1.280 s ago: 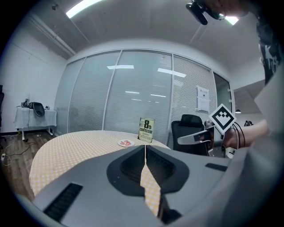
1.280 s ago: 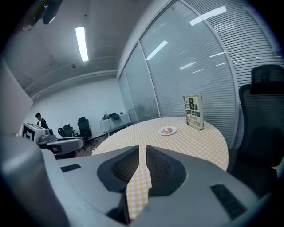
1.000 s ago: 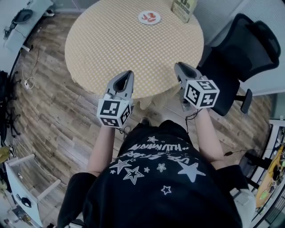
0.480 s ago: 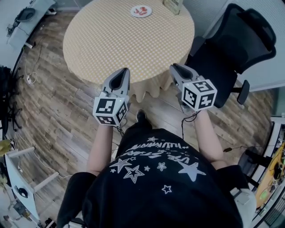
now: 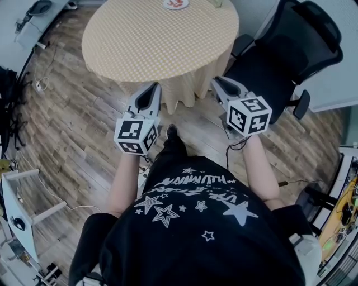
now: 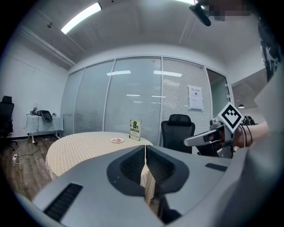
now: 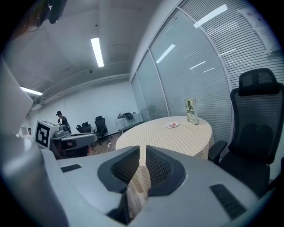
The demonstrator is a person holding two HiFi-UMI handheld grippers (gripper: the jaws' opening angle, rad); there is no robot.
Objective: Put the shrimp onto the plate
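A small white plate (image 5: pixel 175 3) with red shrimp on it lies at the far side of the round table (image 5: pixel 159 39), which has a yellow checked cloth. The left gripper view shows the plate (image 6: pixel 116 140) small and distant, and so does the right gripper view, with the plate (image 7: pixel 172 125) beside a sign. My left gripper (image 5: pixel 153 87) and right gripper (image 5: pixel 216 82) hang over the wooden floor, short of the table's near edge. Both are shut with nothing between the jaws. In their own views the left gripper (image 6: pixel 145 153) and right gripper (image 7: pixel 142 156) have jaws pressed together.
A standing number sign (image 6: pixel 135 130) is behind the plate. A black office chair (image 5: pixel 291 53) stands right of the table. Cables (image 5: pixel 33 84) lie on the floor at the left. A white desk (image 5: pixel 39 17) stands at the far left.
The table and plate have slid toward the top of the head view as the person stepped back. Both grippers now hang over the floor instead of the table edge, and stay shut.
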